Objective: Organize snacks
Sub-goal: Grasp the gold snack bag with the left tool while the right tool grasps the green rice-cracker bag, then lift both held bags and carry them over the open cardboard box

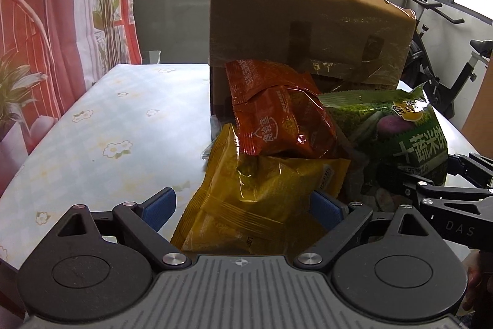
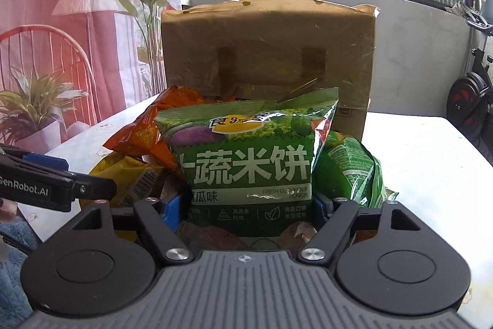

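A pile of snack bags lies on the table in front of a cardboard box [image 1: 308,23]. In the left wrist view my left gripper [image 1: 243,208] is open, its blue pads on either side of a yellow bag [image 1: 255,199]; the left pad stands clear of the bag. A red-orange bag [image 1: 277,119] rests on top of the yellow one. In the right wrist view my right gripper [image 2: 248,205] is closed against both sides of a green rice-cracker bag [image 2: 249,156], which stands upright between its blue pads. A second green bag [image 2: 348,171] lies to the right.
The table [image 1: 107,119] has a pale flowered cloth and open surface to the left of the pile. The cardboard box [image 2: 268,51] stands right behind the bags. A printed curtain [image 1: 46,20] hangs at left; an exercise bike [image 2: 471,88] stands at right.
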Tool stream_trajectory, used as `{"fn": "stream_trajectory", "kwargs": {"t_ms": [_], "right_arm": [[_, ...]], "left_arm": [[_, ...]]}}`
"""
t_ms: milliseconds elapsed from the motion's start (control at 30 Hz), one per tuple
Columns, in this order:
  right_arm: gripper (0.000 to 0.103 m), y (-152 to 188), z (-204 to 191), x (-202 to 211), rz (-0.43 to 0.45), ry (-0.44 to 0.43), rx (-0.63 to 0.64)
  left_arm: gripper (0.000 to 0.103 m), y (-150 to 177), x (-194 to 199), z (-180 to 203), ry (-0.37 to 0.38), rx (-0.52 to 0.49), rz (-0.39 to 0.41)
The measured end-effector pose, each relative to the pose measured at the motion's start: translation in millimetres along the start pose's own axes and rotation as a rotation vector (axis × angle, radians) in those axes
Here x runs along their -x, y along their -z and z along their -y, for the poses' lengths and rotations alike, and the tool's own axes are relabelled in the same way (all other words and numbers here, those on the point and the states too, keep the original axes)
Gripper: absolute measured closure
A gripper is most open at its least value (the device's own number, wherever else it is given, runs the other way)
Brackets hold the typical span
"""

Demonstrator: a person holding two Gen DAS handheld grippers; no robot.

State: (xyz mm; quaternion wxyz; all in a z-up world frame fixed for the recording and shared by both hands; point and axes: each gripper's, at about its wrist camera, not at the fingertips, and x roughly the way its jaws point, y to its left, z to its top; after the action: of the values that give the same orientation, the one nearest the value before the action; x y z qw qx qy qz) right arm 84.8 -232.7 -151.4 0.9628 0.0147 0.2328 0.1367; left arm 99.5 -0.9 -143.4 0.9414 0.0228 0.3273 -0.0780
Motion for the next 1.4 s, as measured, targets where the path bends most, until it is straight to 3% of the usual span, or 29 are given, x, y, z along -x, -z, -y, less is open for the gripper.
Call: {"fn": "stream_trajectory", "kwargs": {"t_ms": [133,267,433,500,567,733,933,1167,1400], "right_arm": [[0.028,-1,2,3,0.015,-0.006,-0.01],[0.028,-1,3,4,0.026,-0.013,-0.019],[0.028,0,4,4,0.029,-0.02,-0.026],[0.028,0,4,4,0.031,-0.02,-0.03],[0.028,0,6,4,0.034,-0.02,-0.038],[0.028,0,6,8,0.056,-0.013,-0.049],[0.028,-3,15,22,0.128,0.0,-0.1],[0.028,-11,27,36,0.196,0.018,-0.162],[0.028,-34,46,60,0.323,0.064,-0.203]], "left_arm": [[0.008,-4,-7,-1,-0.001,-0.002,0.017],[0.006,-4,-22,3,0.035,-0.042,-0.005],[0.007,-2,-40,1,0.086,-0.019,-0.031],[0.012,2,-38,1,0.091,-0.023,-0.008],[0.023,3,-34,1,0.098,-0.026,-0.004],[0.026,3,-18,-9,0.108,0.03,0.015],[0.026,-9,6,-22,0.039,0.029,0.068],[0.026,-27,33,-34,0.003,0.052,0.158],[0.025,-52,42,-31,-0.01,0.034,0.228]]}}
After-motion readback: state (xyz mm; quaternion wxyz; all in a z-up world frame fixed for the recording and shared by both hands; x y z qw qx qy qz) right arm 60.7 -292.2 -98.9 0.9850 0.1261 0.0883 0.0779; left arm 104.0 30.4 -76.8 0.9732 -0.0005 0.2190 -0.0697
